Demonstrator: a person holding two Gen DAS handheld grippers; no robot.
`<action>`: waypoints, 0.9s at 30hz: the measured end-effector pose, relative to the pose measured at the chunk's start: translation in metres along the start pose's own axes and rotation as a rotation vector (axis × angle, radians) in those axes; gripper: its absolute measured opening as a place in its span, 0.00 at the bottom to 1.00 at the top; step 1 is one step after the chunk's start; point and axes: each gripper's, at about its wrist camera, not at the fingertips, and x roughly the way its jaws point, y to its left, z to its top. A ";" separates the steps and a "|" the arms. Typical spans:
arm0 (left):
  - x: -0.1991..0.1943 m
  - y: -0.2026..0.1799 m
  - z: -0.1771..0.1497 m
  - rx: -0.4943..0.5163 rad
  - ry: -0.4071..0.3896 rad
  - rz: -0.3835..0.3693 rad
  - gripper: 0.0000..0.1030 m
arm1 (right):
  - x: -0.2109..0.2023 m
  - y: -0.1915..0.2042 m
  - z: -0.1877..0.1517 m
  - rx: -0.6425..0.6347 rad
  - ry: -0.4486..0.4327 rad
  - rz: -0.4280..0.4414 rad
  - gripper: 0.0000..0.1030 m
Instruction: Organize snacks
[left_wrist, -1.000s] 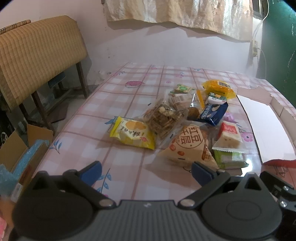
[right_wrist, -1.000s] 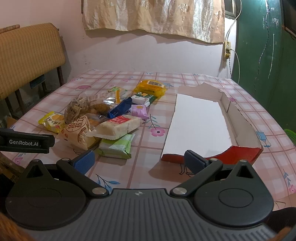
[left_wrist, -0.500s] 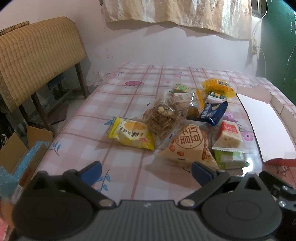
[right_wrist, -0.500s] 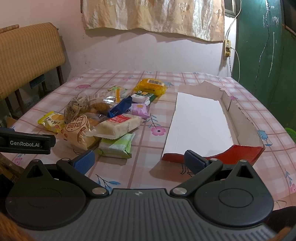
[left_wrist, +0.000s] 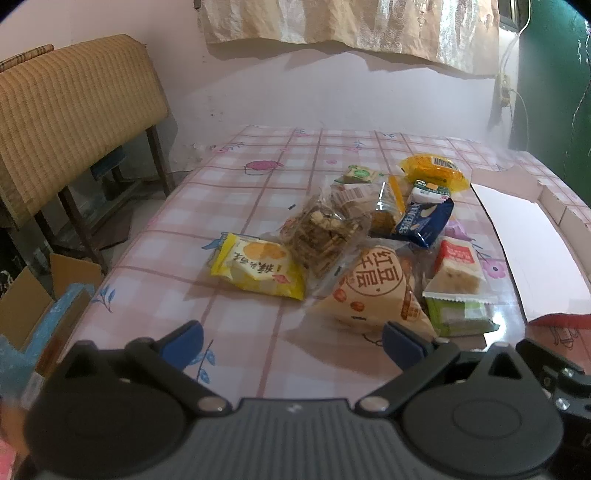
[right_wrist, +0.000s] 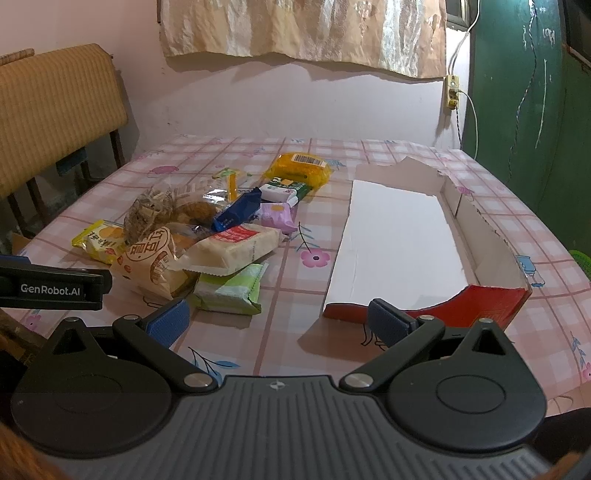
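A heap of snack packs lies on the pink checked table: a yellow pack, a clear bag of brittle, a tan triangular pack, a dark blue pack, a white-and-red pack, a green pack and an orange-yellow pack. A shallow white cardboard tray with a red front lies empty to their right. My left gripper hovers open just short of the tan pack. My right gripper is open between the green pack and the tray's front.
A woven-backed chair stands left of the table, with a cardboard box on the floor beside it. A green door and a wall socket with a cord are at the right. Curtain hangs on the back wall.
Both views have shifted very slightly, as if the grippers edged forward. Nothing on the table has moved and both grippers stay open.
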 end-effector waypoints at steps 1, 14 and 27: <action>0.001 -0.001 0.001 0.001 -0.001 -0.002 0.99 | 0.000 0.000 0.000 0.001 0.001 0.000 1.00; 0.019 -0.014 0.025 0.045 -0.028 -0.073 0.99 | 0.005 -0.003 0.000 0.011 0.003 -0.010 1.00; 0.071 -0.041 0.036 0.166 0.049 -0.195 0.71 | 0.011 -0.004 0.005 -0.013 -0.013 -0.035 1.00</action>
